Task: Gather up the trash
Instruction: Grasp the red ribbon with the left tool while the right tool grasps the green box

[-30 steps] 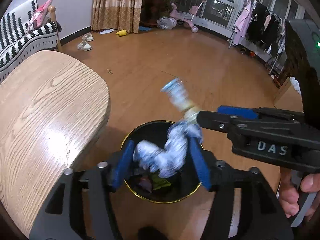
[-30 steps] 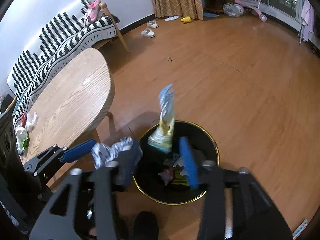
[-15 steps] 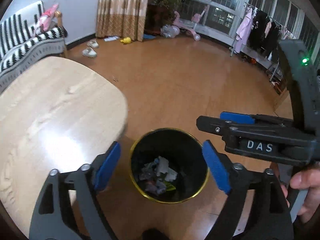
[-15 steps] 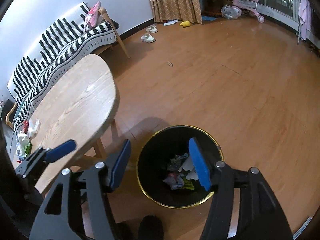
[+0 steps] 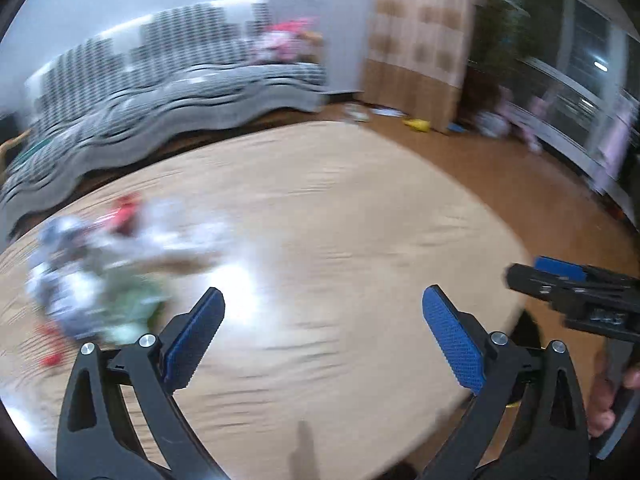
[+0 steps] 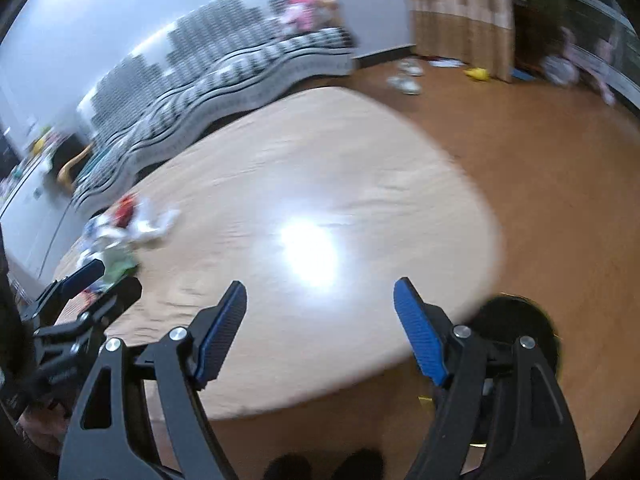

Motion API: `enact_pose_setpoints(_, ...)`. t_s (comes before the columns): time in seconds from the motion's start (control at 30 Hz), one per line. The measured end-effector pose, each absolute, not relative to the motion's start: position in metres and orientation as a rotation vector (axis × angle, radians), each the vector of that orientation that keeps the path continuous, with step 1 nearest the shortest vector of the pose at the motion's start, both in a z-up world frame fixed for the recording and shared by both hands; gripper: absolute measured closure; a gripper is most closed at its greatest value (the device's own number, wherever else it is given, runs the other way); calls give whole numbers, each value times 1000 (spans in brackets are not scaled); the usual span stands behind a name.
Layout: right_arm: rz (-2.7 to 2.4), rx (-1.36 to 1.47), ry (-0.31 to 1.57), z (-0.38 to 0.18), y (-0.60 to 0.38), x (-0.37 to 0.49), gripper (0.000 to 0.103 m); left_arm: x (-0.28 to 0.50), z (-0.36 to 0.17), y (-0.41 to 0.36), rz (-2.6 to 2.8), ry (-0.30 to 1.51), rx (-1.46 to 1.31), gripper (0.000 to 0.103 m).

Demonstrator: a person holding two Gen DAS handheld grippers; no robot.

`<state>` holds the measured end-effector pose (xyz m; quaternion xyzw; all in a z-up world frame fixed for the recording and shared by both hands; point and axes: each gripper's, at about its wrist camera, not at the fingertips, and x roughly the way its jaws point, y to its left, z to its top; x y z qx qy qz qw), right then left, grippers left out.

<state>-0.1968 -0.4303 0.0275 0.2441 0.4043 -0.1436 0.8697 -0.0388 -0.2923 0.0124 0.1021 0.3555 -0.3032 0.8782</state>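
Note:
A blurred heap of trash wrappers (image 5: 100, 272), white, green and red, lies on the left part of the wooden table (image 5: 328, 208). My left gripper (image 5: 322, 332) is open and empty above the table, right of the heap. My right gripper (image 6: 320, 324) is open and empty over the table's near edge; the heap shows far left in its view (image 6: 120, 232). The black bin with a gold rim (image 6: 516, 320) stands on the floor at the table's right corner, partly hidden behind the right finger. The right gripper also shows in the left wrist view (image 5: 560, 280).
A striped sofa (image 6: 224, 72) stands behind the table against the wall. Curtains (image 5: 420, 28), slippers (image 6: 406, 80) and toys lie on the wood floor (image 6: 560, 184) at the back right. Both views are motion-blurred.
Both grippers let their wrappers fall into the bin and opened. They then swung up and left from the bin to face the table and the trash heap.

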Motion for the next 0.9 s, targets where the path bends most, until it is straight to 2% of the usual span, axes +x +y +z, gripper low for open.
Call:
enact_pose_setpoints(0.27, -57, 408, 907, 37, -290, -75, 27, 34, 6, -114, -294, 771, 100, 7)
enact_pose_setpoints(0.37, -6, 392, 951, 26, -247, -38, 27, 50, -4, -75, -248, 802, 52, 7)
enact_pose_setpoints(0.57, 28, 370, 1007, 6, -199, 8, 27, 72, -31, -46, -236, 860, 65, 7)
enact_pose_setpoints(0.83, 15, 331, 1052, -15, -183, 32, 27, 84, -49, -53, -251, 886, 95, 7)
enact_pose_setpoints(0.9, 6, 324, 1060, -20, -185, 34, 27, 86, -54, -56, -251, 895, 105, 12)
